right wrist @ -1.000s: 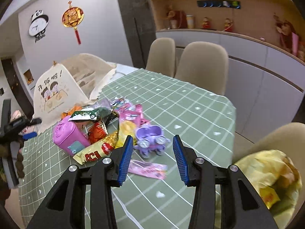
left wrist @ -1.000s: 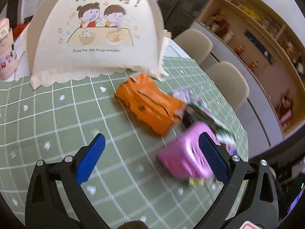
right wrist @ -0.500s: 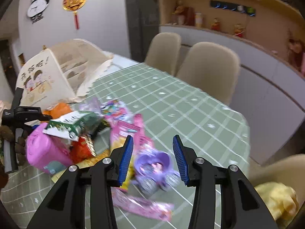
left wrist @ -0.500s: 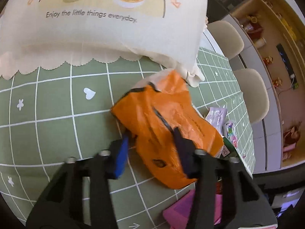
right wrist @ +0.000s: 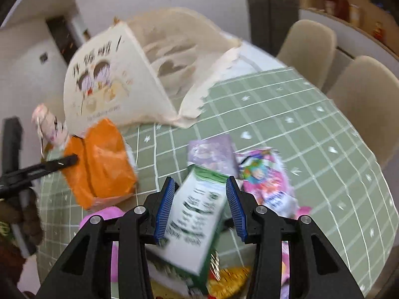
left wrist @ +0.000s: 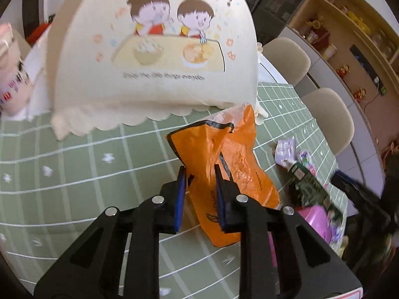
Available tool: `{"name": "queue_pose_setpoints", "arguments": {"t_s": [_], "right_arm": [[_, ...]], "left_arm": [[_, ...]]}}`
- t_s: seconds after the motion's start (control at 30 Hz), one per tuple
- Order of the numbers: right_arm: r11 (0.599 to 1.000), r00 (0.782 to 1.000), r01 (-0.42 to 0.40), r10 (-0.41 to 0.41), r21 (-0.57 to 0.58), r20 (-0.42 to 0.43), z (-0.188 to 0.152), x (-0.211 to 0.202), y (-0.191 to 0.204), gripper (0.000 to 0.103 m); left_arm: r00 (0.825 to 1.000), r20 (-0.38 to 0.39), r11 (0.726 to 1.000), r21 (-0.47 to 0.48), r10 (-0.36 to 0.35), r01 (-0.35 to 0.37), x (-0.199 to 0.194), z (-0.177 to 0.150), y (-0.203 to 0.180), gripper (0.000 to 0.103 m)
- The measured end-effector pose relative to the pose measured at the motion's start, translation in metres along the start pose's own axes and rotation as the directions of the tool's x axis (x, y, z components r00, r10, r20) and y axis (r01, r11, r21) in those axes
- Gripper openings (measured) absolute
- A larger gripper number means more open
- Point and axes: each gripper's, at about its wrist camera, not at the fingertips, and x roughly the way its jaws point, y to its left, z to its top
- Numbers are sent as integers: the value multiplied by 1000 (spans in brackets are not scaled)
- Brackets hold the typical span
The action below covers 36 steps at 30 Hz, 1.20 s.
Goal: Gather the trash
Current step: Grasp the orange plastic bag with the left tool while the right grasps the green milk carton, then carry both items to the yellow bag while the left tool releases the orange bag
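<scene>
My left gripper [left wrist: 199, 191] is shut on the orange plastic bag [left wrist: 219, 154], which stands bunched up on the green checked tablecloth [left wrist: 74, 164]. The bag also shows in the right wrist view [right wrist: 99, 164]. My right gripper [right wrist: 199, 204] is open, its jaws on either side of a green and white carton [right wrist: 197, 214] that lies on a pile of wrappers. A purple packet [right wrist: 212, 149] and a pink wrapper [right wrist: 264, 174] lie just beyond the carton. A small pink bin [left wrist: 316, 219] stands at the right of the bag.
A cream food cover tent [left wrist: 154, 57] with a cartoon print stands behind the bag. Beige chairs [right wrist: 366, 92] stand along the table's far edge. A shelf unit [left wrist: 349, 25] runs along the wall. A pink cup [left wrist: 10, 74] stands at the left.
My left gripper moved in on the orange bag, shut on it and lifted it upright. My right gripper moved forward over the pile and now straddles the green and white carton.
</scene>
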Motion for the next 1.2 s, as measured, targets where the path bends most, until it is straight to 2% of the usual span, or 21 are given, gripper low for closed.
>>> {"name": "queue_pose_setpoints", "arguments": {"t_s": [0.13, 0.33, 0.43, 0.5, 0.57, 0.67, 0.83, 1.0, 1.03, 1.07, 1.2], "right_arm": [[1000, 995, -9, 6, -26, -100, 2, 25, 6, 41], [998, 992, 35, -40, -42, -118, -25, 15, -2, 42], [996, 990, 75, -81, -55, -117, -43, 13, -10, 46], [996, 992, 74, -78, -42, -96, -50, 11, -13, 52], [999, 992, 54, -54, 0, -117, -54, 16, -19, 54], [999, 987, 39, -32, 36, -158, -62, 30, -21, 54], [997, 994, 50, -44, 56, -95, -63, 23, -19, 54], [999, 998, 38, -37, 20, -51, -52, 10, -15, 53], [999, 998, 40, -39, 14, -50, -51, 8, -13, 53], [999, 998, 40, -40, 9, -42, -51, 5, -12, 53], [999, 999, 42, -42, 18, 7, -52, -19, -6, 53]], "left_arm": [[999, -38, 998, 64, 13, -10, -10, -9, 4, 20], [997, -83, 999, 42, -11, 14, -9, -26, 13, 20], [995, -95, 1000, 28, -3, 6, -2, -32, 13, 25], [995, -96, 1000, 17, 2, 0, 3, -35, 12, 30], [995, -97, 1000, 8, 7, -6, 7, -37, 12, 36], [995, -96, 1000, -10, 27, -28, 13, -39, 12, 37], [995, -97, 998, -60, 20, -26, 20, -42, 14, 37], [996, -92, 994, -104, 16, -26, 25, -49, 17, 38], [996, -86, 994, -108, 21, -31, 25, -50, 18, 35], [996, -82, 993, -111, 21, -31, 24, -50, 18, 23], [999, -42, 993, -116, 16, -21, 10, -48, 18, 10]]}}
